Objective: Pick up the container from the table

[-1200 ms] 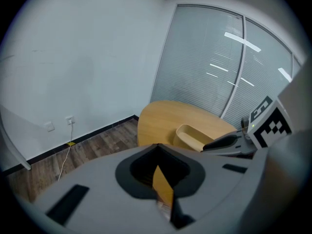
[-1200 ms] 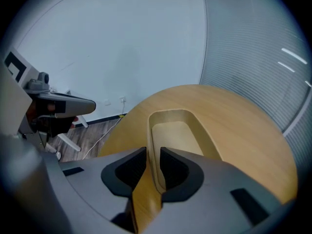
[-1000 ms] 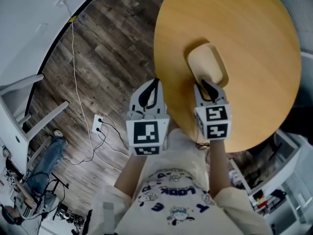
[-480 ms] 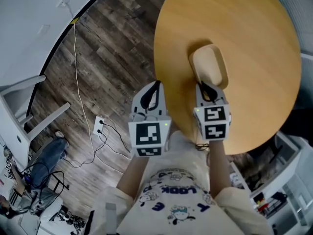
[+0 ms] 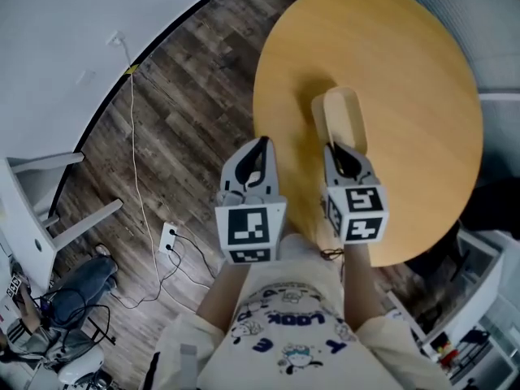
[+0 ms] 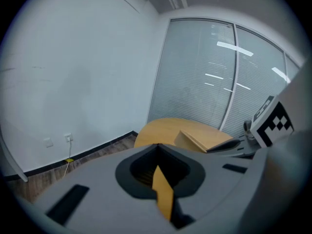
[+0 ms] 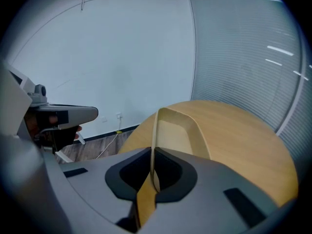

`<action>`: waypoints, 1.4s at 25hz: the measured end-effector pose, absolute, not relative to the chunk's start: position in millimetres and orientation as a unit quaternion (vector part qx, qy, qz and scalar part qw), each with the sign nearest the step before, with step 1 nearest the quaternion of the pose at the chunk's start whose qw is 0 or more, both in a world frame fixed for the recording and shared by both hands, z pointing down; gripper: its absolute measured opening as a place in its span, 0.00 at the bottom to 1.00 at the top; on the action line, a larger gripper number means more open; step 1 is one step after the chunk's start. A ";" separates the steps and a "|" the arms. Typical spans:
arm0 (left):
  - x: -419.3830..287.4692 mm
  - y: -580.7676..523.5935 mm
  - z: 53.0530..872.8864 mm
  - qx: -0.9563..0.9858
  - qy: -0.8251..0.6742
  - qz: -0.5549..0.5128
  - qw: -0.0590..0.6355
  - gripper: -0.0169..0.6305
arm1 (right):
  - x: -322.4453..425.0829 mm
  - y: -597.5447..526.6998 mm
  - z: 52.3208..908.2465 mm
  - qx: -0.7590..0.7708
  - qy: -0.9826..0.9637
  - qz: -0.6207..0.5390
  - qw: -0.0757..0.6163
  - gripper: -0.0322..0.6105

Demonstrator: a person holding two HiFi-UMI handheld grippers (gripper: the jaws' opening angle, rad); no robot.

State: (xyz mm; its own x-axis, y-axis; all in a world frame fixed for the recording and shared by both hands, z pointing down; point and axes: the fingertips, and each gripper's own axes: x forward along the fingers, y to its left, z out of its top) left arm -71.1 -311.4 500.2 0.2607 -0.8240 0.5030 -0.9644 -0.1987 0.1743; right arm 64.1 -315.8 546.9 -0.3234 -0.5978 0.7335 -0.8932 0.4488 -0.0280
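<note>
Container [image 5: 341, 119] has just come up off the table [image 5: 414, 63] near its near edge, shadow now beside it, with the right gripper [image 5: 344, 154] clenched on its rim. Left gripper [image 5: 255, 151] is pinched together and empty. Pickup looks essentially done.

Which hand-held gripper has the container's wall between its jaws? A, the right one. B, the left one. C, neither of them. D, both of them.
A: in the right gripper view, the right hand-held gripper has its jaws shut on the near wall of the container, while the left hand-held gripper has its jaws together on nothing, off to the side.
</note>
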 end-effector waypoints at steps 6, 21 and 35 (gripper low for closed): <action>-84.7 -323.2 435.7 0.778 -0.587 0.117 0.192 0.03 | 46.8 -329.6 473.0 0.511 -0.790 0.176 0.288 0.08; -114.3 -347.4 295.3 0.800 -0.593 0.034 0.081 0.03 | 27.4 -346.8 308.6 0.592 -0.788 0.067 0.157 0.08; -118.9 -326.9 244.5 0.798 -0.601 -0.010 0.046 0.03 | 21.9 -323.9 248.3 0.604 -0.791 0.023 0.094 0.08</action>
